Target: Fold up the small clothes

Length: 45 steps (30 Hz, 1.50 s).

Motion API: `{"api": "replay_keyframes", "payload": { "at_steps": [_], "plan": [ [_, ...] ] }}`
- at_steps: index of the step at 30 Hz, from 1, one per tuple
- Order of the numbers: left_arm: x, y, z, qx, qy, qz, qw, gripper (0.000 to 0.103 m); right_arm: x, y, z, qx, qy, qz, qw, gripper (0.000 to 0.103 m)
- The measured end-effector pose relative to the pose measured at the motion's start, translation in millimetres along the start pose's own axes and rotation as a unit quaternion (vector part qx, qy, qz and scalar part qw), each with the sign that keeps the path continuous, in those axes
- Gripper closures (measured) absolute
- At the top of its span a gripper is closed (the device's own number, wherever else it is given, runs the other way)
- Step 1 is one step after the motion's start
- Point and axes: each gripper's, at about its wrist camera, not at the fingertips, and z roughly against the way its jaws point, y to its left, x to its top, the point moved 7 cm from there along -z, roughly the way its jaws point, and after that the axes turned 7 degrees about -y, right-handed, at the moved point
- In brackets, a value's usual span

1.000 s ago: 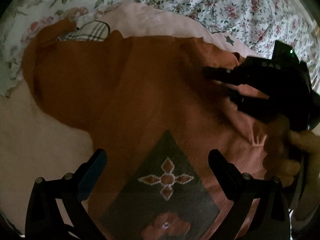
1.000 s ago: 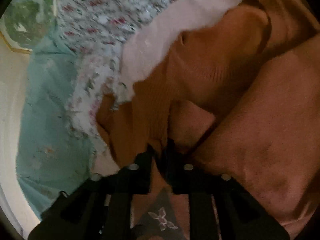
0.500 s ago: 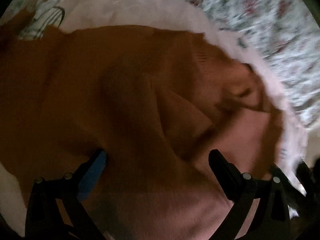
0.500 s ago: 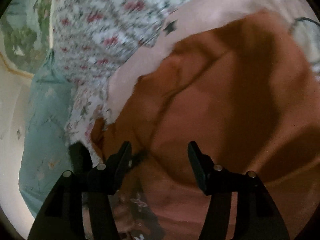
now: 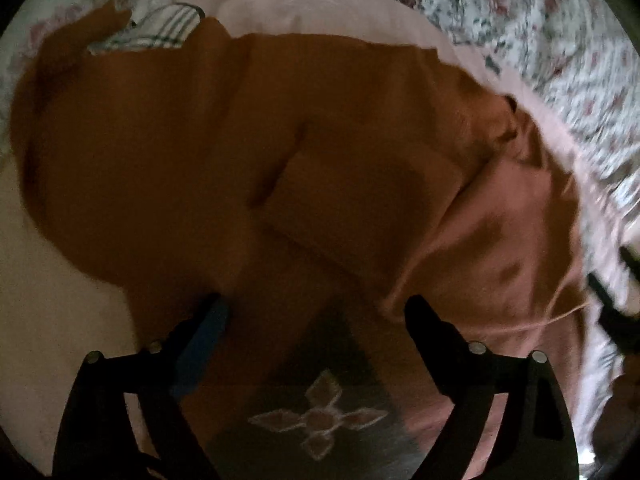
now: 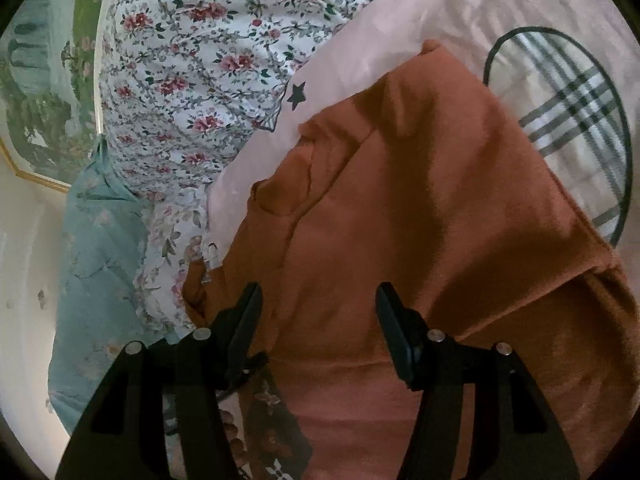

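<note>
The floral bedspread [image 6: 192, 80] spreads widest, white with red roses, running beyond the far edge of everything else. On it lies a pale pink sheet [image 6: 400, 40], which carries a small dark star print [image 6: 297, 95] at its edge toward the bedspread. The rust-orange sweater [image 5: 240, 160] lies spread on that pink sheet and fills most of both views; one side of it is folded over onto the body, so a lighter panel of the same cloth [image 5: 500, 220] lies on top. A dark grey diamond patch [image 5: 320, 412] with a pale four-petal motif sits on the sweater's near part, between the left gripper's fingers. Past the sweater's far edge, on the sheet, is a plaid-checked piece with a dark rim [image 6: 568, 120]; what it is cannot be told. A pale blue cloth [image 6: 100, 260] lies beyond the bedspread from the sweater.

The left gripper [image 5: 316, 320] hangs over the sweater with its jaws wide apart, holding nothing. The right gripper [image 6: 318, 304] is likewise spread over the sweater's folded side, nothing between its fingers.
</note>
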Motion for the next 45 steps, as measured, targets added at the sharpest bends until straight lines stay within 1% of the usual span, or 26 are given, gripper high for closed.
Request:
{"api": "replay_keyframes", "payload": {
  "at_steps": [2, 7, 8, 9, 10, 11, 12, 14, 15, 16, 19, 20, 21, 23, 24, 25, 28, 29, 30, 31, 32, 33, 36, 38, 43, 45],
  "plan": [
    [11.9, -4.7, -5.3, -0.024, -0.005, 0.022, 0.9994, 0.007, 5.8, -3.7, 3.9, -0.01, -0.007, 0.004, 1.0, 0.043],
    [45.0, -8.6, -30.9, -0.049, -0.023, 0.051, 0.9972, 0.002, 22.1, -17.8, 17.2, -0.034, -0.024, 0.005, 0.999, 0.043],
    [55.6, -15.1, -33.4, -0.058, -0.035, 0.043, 0.9968, 0.011, 25.4, -21.8, 19.7, -0.039, -0.027, 0.004, 0.999, 0.043],
    [60.6, -18.5, -32.8, -0.068, -0.044, 0.032, 0.9962, 0.023, 27.6, -24.8, 21.2, -0.044, -0.028, 0.004, 0.999, 0.043],
    [64.3, -20.4, -30.8, -0.074, -0.048, 0.017, 0.996, 0.059, 30.7, -28.6, 23.0, -0.048, -0.03, 0.004, 0.998, 0.043],
    [64.6, -19.2, -26.3, -0.075, -0.047, 0.009, 0.996, 0.099, 33.4, -31.4, 24.0, -0.051, -0.032, 0.003, 0.998, 0.043],
    [62.2, -13.4, -17.4, -0.078, -0.053, 0.006, 0.9955, 0.1, 35.3, -33.7, 24.7, -0.054, -0.034, 0.004, 0.998, 0.043],
    [66.9, -6.3, 7.2, -0.088, -0.099, 0.007, 0.9912, 0.099, 43.5, -39.9, 27.4, -0.066, -0.046, 0.012, 0.997, 0.043],
    [66.8, -0.1, 14.4, -0.082, -0.115, 0.007, 0.99, 0.099, 48.7, -44.2, 28.4, -0.078, -0.053, 0.02, 0.995, 0.043],
    [65.8, 5.5, 15.5, -0.077, -0.117, 0.01, 0.9901, 0.099, 53.1, -49.1, 27.9, -0.093, -0.056, 0.028, 0.994, 0.043],
    [52.2, 26.6, 4.8, -0.083, -0.085, 0.025, 0.9925, 0.101, 63.3, -60.4, 20.7, -0.125, -0.055, 0.047, 0.989, 0.043],
    [50.4, 27.1, -1.1, -0.081, -0.077, 0.029, 0.9934, 0.098, 67.3, -64.3, 17.8, -0.133, -0.054, 0.052, 0.988, 0.043],
    [50.7, 27.5, -3.3, -0.085, -0.071, 0.036, 0.9932, 0.093, 70.1, -66.2, 16.1, -0.136, -0.054, 0.055, 0.988, 0.043],
    [51.5, 23.8, -11.4, -0.117, -0.051, 0.061, 0.9899, 0.053, 76.5, -69.5, 12.8, -0.146, -0.055, 0.068, 0.985, 0.043],
    [52.1, 23.3, -11.9, -0.128, -0.049, 0.065, 0.9885, 0.048, 78.1, -70.6, 10.8, -0.153, -0.054, 0.075, 0.984, 0.043],
    [53.4, 20.9, -14.3, -0.128, -0.047, 0.064, 0.9886, 0.045, 79.0, -72.4, 8.2, -0.159, -0.05, 0.082, 0.983, 0.043],
    [58.0, 6.6, -23.5, -0.109, -0.046, 0.028, 0.9926, 0.047, 77.8, -78.4, -0.3, -0.167, -0.032, 0.092, 0.981, 0.043],
    [59.4, 0.9, -25.5, -0.106, -0.046, 0.014, 0.9932, 0.054, 77.1, -79.9, -2.0, -0.168, -0.029, 0.093, 0.981, 0.043],
    [60.4, -3.4, -26.4, -0.103, -0.049, 0.0, 0.9935, 0.063, 76.6, -80.6, -2.5, -0.169, -0.028, 0.092, 0.981, 0.043],
    [60.8, -6.9, -27.4, -0.102, -0.049, -0.012, 0.9935, 0.092, 76.1, -81.7, -1.9, -0.168, -0.029, 0.09, 0.981, 0.043],
    [60.7, -9.2, -28.5, -0.098, -0.048, -0.024, 0.9938, 0.097, 76.1, -82.6, -1.2, -0.166, -0.03, 0.086, 0.982, 0.043],
    [61.3, -9.7, -25.0, -0.093, -0.054, -0.029, 0.9938, 0.098, 76.2, -83.0, -0.2, -0.165, -0.032, 0.083, 0.982, 0.043],
    [64.0, 0.3, 11.6, -0.095, -0.11, -0.02, 0.9892, 0.098, 78.3, -80.1, 5.4, -0.16, -0.042, 0.08, 0.983, 0.043],
    [61.8, 12.3, 24.8, -0.086, -0.126, -0.005, 0.9882, 0.099, 80.9, -78.8, 10.4, -0.162, -0.05, 0.085, 0.982, 0.043],
    [47.6, 44.3, 12.2, -0.066, -0.101, 0.033, 0.9922, 0.099, 81.8, -79.1, 5.5, -0.172, -0.043, 0.099, 0.979, 0.043],
    [47.1, 44.8, 14.2, -0.062, -0.107, 0.032, 0.9918, 0.099, 80.7, -77.5, -1.0, -0.175, -0.035, 0.112, 0.978, 0.043]
  ]
}}
